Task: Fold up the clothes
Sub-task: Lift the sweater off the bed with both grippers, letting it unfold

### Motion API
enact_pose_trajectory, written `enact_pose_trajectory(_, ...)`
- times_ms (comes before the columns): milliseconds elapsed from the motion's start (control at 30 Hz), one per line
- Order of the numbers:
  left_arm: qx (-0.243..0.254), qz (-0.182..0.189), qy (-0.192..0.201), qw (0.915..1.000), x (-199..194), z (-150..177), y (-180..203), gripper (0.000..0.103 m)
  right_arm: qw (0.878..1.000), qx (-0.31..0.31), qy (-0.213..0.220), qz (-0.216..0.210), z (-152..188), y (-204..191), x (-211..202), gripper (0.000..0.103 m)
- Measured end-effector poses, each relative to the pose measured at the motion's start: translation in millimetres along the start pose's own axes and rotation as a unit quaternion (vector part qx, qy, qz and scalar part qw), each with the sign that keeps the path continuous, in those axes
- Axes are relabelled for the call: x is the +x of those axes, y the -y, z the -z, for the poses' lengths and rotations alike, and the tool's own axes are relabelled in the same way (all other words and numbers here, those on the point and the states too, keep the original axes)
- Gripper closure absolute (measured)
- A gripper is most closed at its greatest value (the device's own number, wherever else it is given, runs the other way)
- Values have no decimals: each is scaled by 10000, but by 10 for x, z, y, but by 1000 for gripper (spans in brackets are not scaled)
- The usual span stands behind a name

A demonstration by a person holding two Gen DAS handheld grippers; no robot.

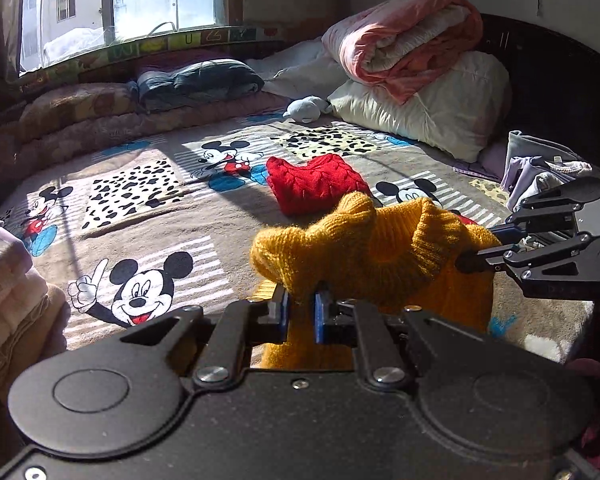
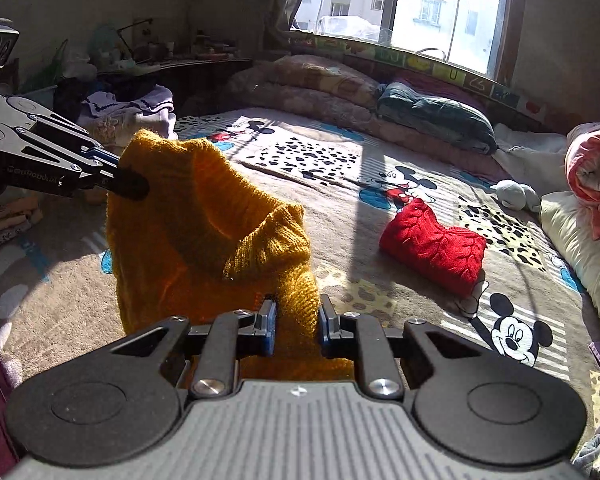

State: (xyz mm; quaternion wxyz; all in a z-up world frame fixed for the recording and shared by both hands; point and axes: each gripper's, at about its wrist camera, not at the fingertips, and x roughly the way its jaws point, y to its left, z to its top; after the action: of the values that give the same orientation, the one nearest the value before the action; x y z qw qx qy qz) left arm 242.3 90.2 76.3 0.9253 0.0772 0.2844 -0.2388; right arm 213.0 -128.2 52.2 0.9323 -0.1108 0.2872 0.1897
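Observation:
A mustard-yellow knit sweater (image 1: 372, 256) hangs above the bed, held up at its shoulders with the ribbed collar sagging between. My left gripper (image 1: 302, 314) is shut on one shoulder of the yellow sweater (image 2: 204, 232); it also shows in the right wrist view as the left gripper (image 2: 130, 182) at the sweater's far edge. My right gripper (image 2: 296, 326) is shut on the other shoulder, and appears in the left wrist view as the right gripper (image 1: 470, 262). A folded red cable-knit sweater (image 1: 314, 188) lies on the cartoon-mouse bedspread (image 1: 148, 208) behind; the red sweater (image 2: 434, 246) sits to the right in the other view.
Rolled pink and white quilts (image 1: 416, 44) and a pillow (image 1: 436, 108) pile at the bed head. A grey soft toy (image 1: 306, 108) lies near them. A dark folded blanket (image 1: 198, 82) rests under the window. Clothes piles sit at the left edge (image 1: 8, 288) and right edge (image 1: 540, 168).

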Motion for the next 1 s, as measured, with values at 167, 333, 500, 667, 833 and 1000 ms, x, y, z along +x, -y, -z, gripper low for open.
enact_pose_trajectory(167, -139, -112, 317, 9993, -37, -341, -132, 93, 9997, -161, 118, 123, -397, 179, 105, 82)
enact_pose_trajectory(333, -264, -223, 507, 9981, 43, -674, -268, 93, 9990, -304, 196, 250, -797, 388, 272, 82)
enact_pose_trajectory(500, -401, -363, 645, 9965, 178, -980, -440, 93, 9982, -408, 284, 349, -1147, 567, 448, 83)
enact_pose_trajectory(667, -529, -499, 750, 9945, 339, -1267, -605, 93, 9968, -523, 363, 489, -1482, 758, 647, 83)
enact_pose_trajectory(833, -640, -636, 889, 9920, 489, -1534, -714, 93, 9934, -703, 513, 744, -1719, 892, 812, 83)
enact_pose_trajectory(1000, -639, -925, 1187, 9865, 639, -1756, -743, 93, 9869, -855, 821, 1096, -1874, 998, 926, 83)
